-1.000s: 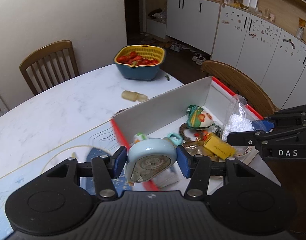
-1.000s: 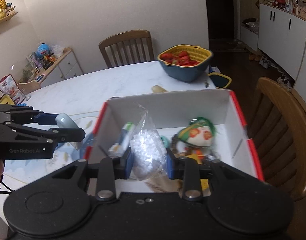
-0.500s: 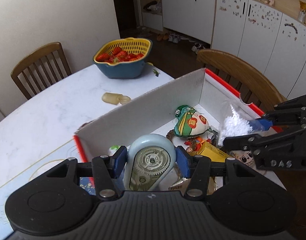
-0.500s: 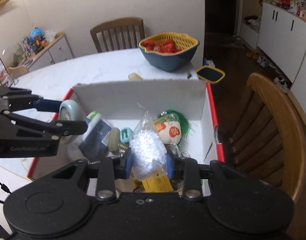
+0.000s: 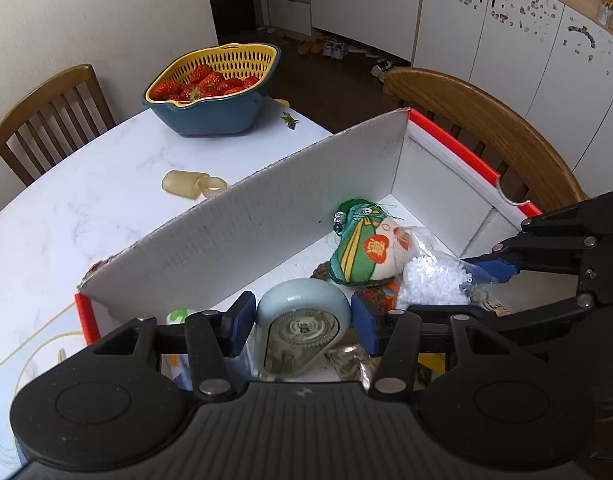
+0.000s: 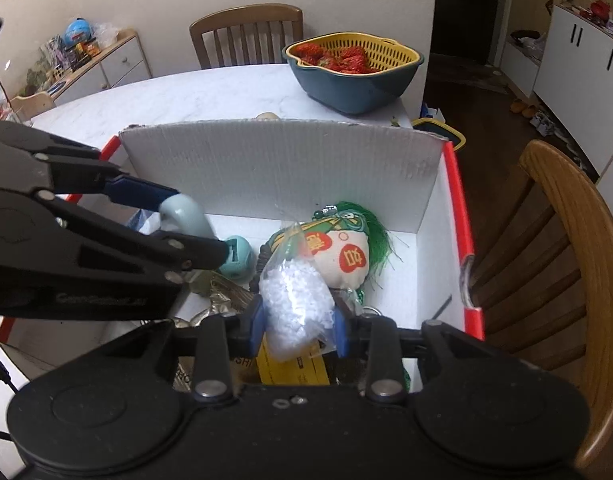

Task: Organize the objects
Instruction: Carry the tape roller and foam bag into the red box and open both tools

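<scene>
While both grippers hang over the box (image 6: 426,184), each carries a load. Left gripper (image 5: 302,318): fingers clamped on tape dispenser (image 5: 303,320), hard plastic shell, stiff, prob. light; side grip on the flat faces looks sound. Right gripper (image 6: 298,322): fingers clamped on bag of white beads (image 6: 296,304), soft, crinkly, slippery film, could slump or tear. Box holds cloth doll (image 6: 346,252), yellow packet (image 6: 294,368), teal item (image 6: 238,258), misc. Colander (image 5: 214,68) on worktop (image 5: 86,200) holds strawberries.

Matt corrugated cardboard box (image 6: 282,168)
</scene>
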The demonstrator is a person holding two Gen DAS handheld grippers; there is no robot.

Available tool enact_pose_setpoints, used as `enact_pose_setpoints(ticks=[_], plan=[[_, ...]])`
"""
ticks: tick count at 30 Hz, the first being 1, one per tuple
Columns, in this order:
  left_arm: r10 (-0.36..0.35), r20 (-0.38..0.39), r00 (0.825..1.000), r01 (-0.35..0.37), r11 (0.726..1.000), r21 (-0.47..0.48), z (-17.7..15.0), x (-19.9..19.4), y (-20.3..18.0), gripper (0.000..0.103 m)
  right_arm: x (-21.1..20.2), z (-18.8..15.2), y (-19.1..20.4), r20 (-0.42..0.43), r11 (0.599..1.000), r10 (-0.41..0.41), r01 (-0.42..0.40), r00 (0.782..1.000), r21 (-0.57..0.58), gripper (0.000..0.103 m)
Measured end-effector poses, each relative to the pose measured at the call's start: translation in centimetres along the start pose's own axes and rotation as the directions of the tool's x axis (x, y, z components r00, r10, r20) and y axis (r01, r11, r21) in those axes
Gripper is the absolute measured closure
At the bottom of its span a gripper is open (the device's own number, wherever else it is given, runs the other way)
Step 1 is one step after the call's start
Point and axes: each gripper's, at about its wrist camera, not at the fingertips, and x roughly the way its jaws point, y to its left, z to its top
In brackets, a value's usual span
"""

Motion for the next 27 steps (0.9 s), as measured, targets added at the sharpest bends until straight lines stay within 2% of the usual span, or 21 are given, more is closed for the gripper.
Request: enact_pose_setpoints(ticks=[7,13,19,27], plan=[[-0.007,-0.023,1.000,0.007,1.000,-0.023,0.0,1.2,0.3,0.051,-0.1,0.3,-0.4,-0.006,1.000,0.024,-0.024,1.000,-0.017,0.068],[0.010,-0.024,1.000,-0.011,1.000,-0.029,-0.3,1.3,0.5,0.051,-0.5,0.6,-0.7,0.007,0.999,0.016,-0.015,1.000,-0.034,0.054],[0.017,0.012,1.000,-0.017,0.999,-0.029,-0.7,0.0,0.6,0.040,-1.3,0.8,-1.0,0.030,1.000,0.022,-0.022,0.999,-0.013,0.045],[0.008,0.063,0.998,-0.006,0.999,-0.037,-1.1,-2.6,1.0,0.038,-3.4,0.2,-0.3,0.088,1.000,0.003,-0.003,0.996,-0.002,0.040]])
